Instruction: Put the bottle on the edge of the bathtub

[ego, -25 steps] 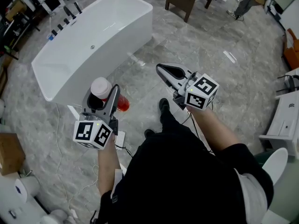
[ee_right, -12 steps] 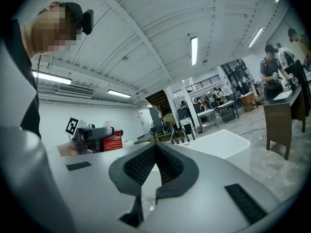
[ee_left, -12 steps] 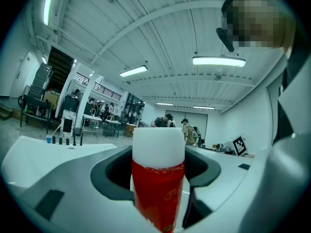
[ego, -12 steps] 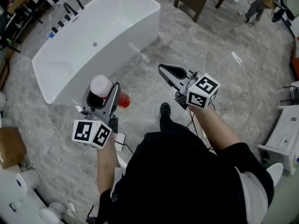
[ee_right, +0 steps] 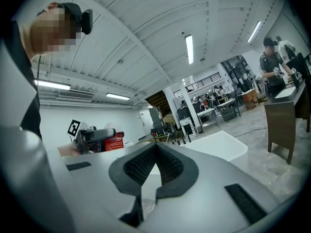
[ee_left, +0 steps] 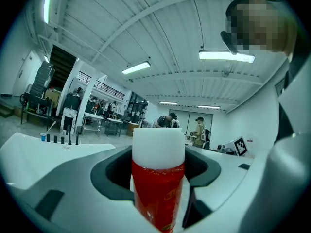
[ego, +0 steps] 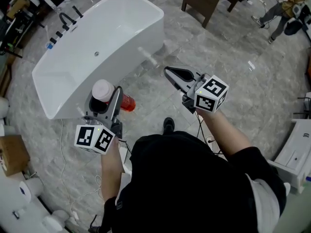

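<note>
bottle [ee_left: 158, 188] base: running off the left gripper view's lower edge
bottle print: smearing, too blurred for reading

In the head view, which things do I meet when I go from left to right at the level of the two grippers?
cardboard box → left gripper shut on the bottle → right gripper → white fixture

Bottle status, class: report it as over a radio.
Left gripper shut on red bottle, short of bathtub. Right gripper shut, empty. Path to rim looks clear.
</note>
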Demonstrator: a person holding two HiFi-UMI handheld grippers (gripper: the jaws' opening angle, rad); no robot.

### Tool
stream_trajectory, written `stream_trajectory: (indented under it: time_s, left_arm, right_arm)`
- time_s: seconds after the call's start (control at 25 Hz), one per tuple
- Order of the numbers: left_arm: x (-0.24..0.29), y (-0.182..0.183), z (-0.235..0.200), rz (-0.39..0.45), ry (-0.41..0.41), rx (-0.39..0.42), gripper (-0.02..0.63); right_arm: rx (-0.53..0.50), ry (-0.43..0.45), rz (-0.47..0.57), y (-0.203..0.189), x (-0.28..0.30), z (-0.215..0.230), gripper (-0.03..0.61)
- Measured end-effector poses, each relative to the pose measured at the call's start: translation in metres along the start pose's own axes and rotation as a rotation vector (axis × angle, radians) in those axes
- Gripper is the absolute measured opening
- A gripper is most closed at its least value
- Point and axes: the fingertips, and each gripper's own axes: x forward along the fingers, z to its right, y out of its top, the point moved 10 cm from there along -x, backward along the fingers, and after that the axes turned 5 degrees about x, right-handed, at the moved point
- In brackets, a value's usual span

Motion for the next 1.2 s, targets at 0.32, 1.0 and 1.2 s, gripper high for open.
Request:
stream_trajectory:
  time_s: [0.32, 1.0, 1.2]
  left_arm:
    - [0.074, -0.006, 0.005, -0.035, -0.051, -0.015, 0.296]
    - [0.236, -0.001, -0.048, -0.022, -0.182, -0.019, 0.296]
    - [0.277, 0.007, -0.077, -0.033, -0.187, -0.011, 0.296]
  right_arm:
    - [0.034, -0.034, 0.003, 0.014, -0.006, 0.056, 0.028]
    - [0.054, -0.136, 0.003, 0.066, 0.046, 0.186, 0.028]
    - [0.039, -0.123, -0.015, 0.090, 0.085, 0.221, 0.028]
